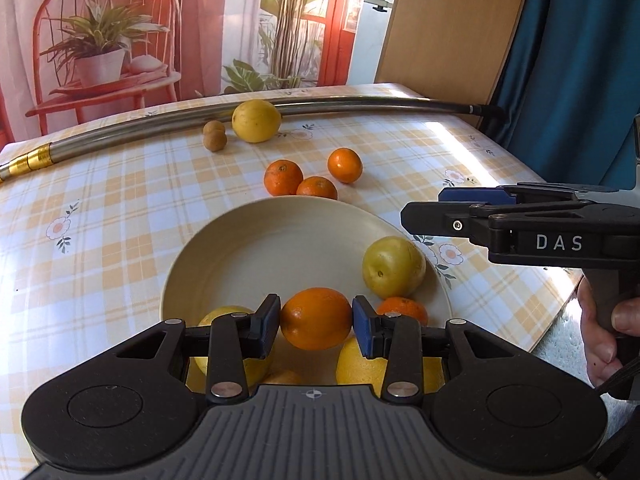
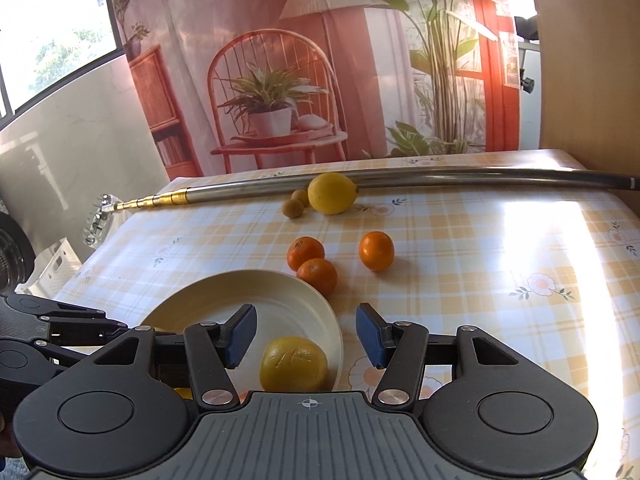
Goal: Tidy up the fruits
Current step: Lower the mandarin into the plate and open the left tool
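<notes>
Orange (image 1: 315,319) between left claw (image 1: 315,322) pads

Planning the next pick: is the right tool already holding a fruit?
No, the right tool is open and empty, hanging over the plate rim.

- You are in a home, at a dining-type table (image 2: 500,240) covered with a glossy yellow-checked oilcloth printed with daisies.
- Behind the table hangs a printed fabric backdrop (image 2: 320,60) picturing a red chair, a potted plant and a lamp.
- Left of the table you can see a pale wall and a window (image 2: 48,32) with greenery outside.
- Right of the table stand a light wooden panel (image 1: 452,20) and a teal curtain (image 1: 580,60).
- On the table lie loose fruit and a cream round plate (image 1: 280,240), with a long telescopic metal pole (image 2: 440,178) along the far edge.
</notes>
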Demonstrator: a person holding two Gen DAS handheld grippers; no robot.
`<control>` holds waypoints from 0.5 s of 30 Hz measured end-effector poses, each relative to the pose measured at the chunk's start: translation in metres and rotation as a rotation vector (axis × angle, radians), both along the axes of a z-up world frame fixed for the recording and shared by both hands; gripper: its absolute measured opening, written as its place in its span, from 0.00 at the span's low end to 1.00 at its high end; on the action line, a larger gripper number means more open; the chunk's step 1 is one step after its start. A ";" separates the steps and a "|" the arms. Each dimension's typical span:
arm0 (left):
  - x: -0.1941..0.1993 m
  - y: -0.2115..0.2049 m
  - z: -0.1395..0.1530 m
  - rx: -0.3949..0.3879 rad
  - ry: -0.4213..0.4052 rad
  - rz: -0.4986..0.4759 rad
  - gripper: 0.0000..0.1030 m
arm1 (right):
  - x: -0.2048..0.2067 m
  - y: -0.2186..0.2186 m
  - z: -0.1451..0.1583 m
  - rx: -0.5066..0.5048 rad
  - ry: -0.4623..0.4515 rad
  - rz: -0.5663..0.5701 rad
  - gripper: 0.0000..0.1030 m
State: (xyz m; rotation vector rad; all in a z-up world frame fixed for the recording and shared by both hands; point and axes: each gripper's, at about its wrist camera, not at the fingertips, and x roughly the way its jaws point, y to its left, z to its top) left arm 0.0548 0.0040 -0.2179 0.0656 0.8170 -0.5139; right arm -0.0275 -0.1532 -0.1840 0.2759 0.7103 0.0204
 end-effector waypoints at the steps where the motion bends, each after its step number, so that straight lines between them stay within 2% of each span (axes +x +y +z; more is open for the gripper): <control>1: 0.002 0.001 -0.001 -0.010 0.011 0.000 0.40 | 0.001 0.000 -0.001 0.001 0.002 0.000 0.50; 10: 0.012 0.000 -0.002 -0.021 0.060 -0.020 0.39 | 0.002 -0.002 -0.006 0.015 0.017 0.000 0.50; 15: 0.010 0.001 -0.003 -0.029 0.052 -0.006 0.39 | 0.002 -0.004 -0.006 0.015 0.015 -0.011 0.50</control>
